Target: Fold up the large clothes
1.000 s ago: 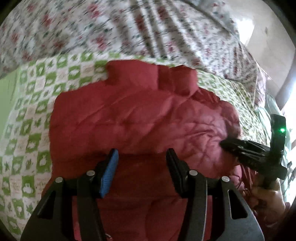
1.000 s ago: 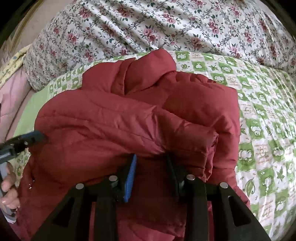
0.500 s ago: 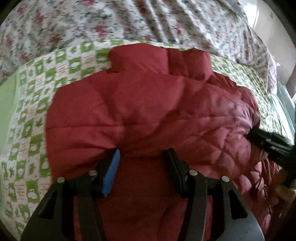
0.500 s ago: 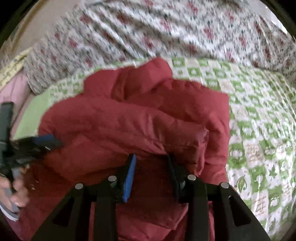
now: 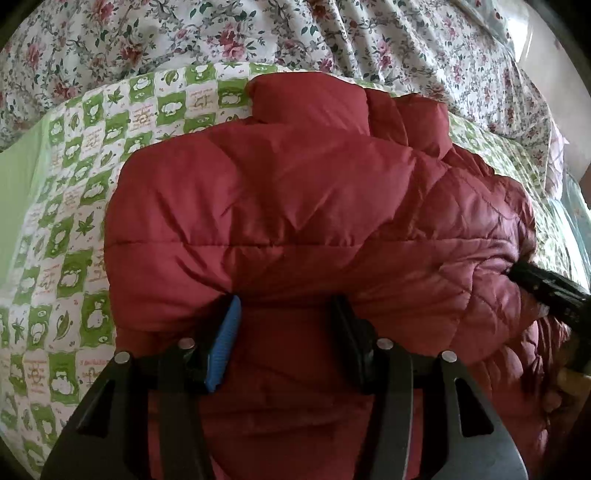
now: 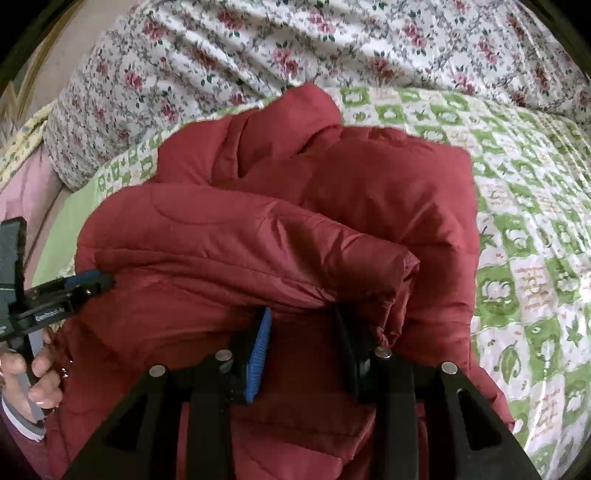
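A dark red quilted puffer jacket (image 5: 295,206) lies bunched on the bed, its collar at the far end; it also shows in the right wrist view (image 6: 258,229). My left gripper (image 5: 284,314) has its fingers spread, with the jacket's lower fold between them. My right gripper (image 6: 301,321) stands the same way on the jacket's right side, under a doubled-over sleeve or flap. Whether either gripper pinches the cloth is hidden by the fabric. Each gripper shows at the edge of the other's view.
A green-and-white checked quilt (image 5: 74,206) covers the bed under the jacket (image 6: 524,258). A floral duvet (image 5: 258,33) is heaped along the far side (image 6: 332,44). A hand (image 6: 33,373) holds the left gripper's handle.
Both grippers pushed forward and the jacket's lower part rolled toward the collar, so the jacket now looks more compact and nearer the floral duvet.
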The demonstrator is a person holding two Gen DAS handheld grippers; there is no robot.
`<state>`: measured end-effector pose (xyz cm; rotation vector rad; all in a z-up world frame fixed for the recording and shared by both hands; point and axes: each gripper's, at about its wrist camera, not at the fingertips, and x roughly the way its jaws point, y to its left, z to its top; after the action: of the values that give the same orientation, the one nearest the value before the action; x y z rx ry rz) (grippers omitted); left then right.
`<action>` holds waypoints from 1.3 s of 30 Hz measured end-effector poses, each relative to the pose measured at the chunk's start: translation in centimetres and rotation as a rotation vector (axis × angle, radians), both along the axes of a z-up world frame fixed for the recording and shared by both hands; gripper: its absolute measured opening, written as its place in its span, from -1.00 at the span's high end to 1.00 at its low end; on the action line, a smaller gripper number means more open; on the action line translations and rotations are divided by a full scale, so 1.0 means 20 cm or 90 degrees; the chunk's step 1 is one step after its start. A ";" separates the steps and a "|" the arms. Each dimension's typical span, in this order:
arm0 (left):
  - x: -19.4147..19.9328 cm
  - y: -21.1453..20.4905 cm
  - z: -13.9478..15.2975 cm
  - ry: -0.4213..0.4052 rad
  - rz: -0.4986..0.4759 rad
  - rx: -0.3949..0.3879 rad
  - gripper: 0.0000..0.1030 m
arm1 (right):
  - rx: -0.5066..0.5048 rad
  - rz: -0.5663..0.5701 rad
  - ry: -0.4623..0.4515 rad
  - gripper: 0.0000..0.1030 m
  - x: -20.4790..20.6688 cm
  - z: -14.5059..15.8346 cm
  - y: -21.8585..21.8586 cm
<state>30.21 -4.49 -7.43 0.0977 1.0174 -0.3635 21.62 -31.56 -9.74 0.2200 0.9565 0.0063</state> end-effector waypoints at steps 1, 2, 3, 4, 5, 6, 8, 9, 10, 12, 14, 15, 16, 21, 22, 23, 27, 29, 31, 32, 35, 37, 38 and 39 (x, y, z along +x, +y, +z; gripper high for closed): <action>0.00 0.00 0.00 0.000 0.000 0.000 0.01 | -0.011 -0.004 -0.013 0.29 -0.02 0.03 0.01; 0.00 0.00 0.00 0.000 -0.001 0.000 0.01 | -0.030 -0.007 -0.018 0.29 -0.04 0.04 0.02; 0.00 0.00 0.00 0.000 -0.002 0.001 0.01 | -0.047 -0.003 -0.012 0.29 -0.04 0.03 0.03; 0.00 0.00 0.00 -0.001 -0.002 0.002 0.01 | -0.057 0.004 0.001 0.29 -0.03 0.00 0.04; 0.00 0.00 0.00 -0.002 -0.003 0.005 0.01 | -0.059 0.009 0.012 0.29 -0.02 -0.02 0.04; 0.00 -0.01 0.00 -0.002 -0.003 0.006 0.01 | -0.058 0.013 0.020 0.29 0.00 -0.05 0.03; -0.01 0.00 0.00 0.000 -0.001 0.007 0.01 | -0.049 0.013 0.029 0.29 0.03 -0.07 0.02; -0.01 0.00 0.00 0.002 0.000 0.008 0.01 | -0.046 0.012 0.031 0.29 0.04 -0.08 0.02; -0.01 -0.01 0.00 0.004 0.000 0.010 0.01 | -0.046 0.011 0.031 0.28 0.04 -0.08 0.02; -0.01 -0.01 0.00 0.007 0.000 0.015 0.01 | -0.048 0.011 0.027 0.28 0.04 -0.08 0.03; 0.00 -0.01 0.00 0.009 -0.001 0.019 0.01 | -0.041 0.010 0.025 0.28 0.04 -0.09 0.02; 0.00 -0.01 0.00 0.011 0.000 0.021 0.01 | -0.040 0.009 0.025 0.28 0.04 -0.09 0.02; 0.00 -0.02 0.00 0.014 0.002 0.024 0.01 | -0.040 0.009 0.025 0.28 0.04 -0.09 0.02; -0.05 0.01 0.07 0.024 0.019 0.022 0.01 | -0.004 -0.001 0.032 0.28 0.03 -0.06 -0.01; -0.09 0.03 0.10 0.019 0.025 0.023 0.01 | 0.009 -0.005 0.031 0.28 0.03 -0.05 -0.02; -0.12 0.04 0.12 0.016 0.029 0.024 0.01 | 0.023 -0.010 0.024 0.28 0.01 -0.04 -0.03; -0.27 0.16 0.18 0.009 0.045 0.007 0.01 | 0.063 -0.023 0.008 0.15 -0.09 0.04 -0.05; -0.34 0.23 0.18 0.016 0.060 0.005 0.01 | 0.067 -0.016 0.000 -0.02 -0.14 0.09 -0.05; -0.42 0.30 0.17 0.023 0.078 -0.004 0.01 | 0.062 -0.005 -0.001 -0.15 -0.21 0.13 -0.03; -0.45 0.34 0.16 0.028 0.086 -0.013 0.01 | 0.062 -0.002 0.001 -0.21 -0.25 0.14 -0.03; -0.57 0.42 0.13 0.036 0.107 -0.029 0.01 | 0.074 0.005 0.006 -0.24 -0.37 0.18 -0.03; -0.63 0.46 0.12 0.038 0.116 -0.033 0.01 | 0.075 0.005 0.008 -0.26 -0.46 0.20 -0.03; -0.67 0.48 0.12 0.040 0.119 -0.034 0.01 | 0.076 0.004 0.007 -0.28 -0.48 0.20 -0.03; -0.70 0.49 0.12 0.040 0.120 -0.036 0.01 | 0.080 0.002 0.005 -0.31 -0.53 0.21 -0.03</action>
<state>16.26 5.29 -5.11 -0.0606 1.0684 -0.2234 11.11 -32.22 -5.59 0.3344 0.9656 0.0680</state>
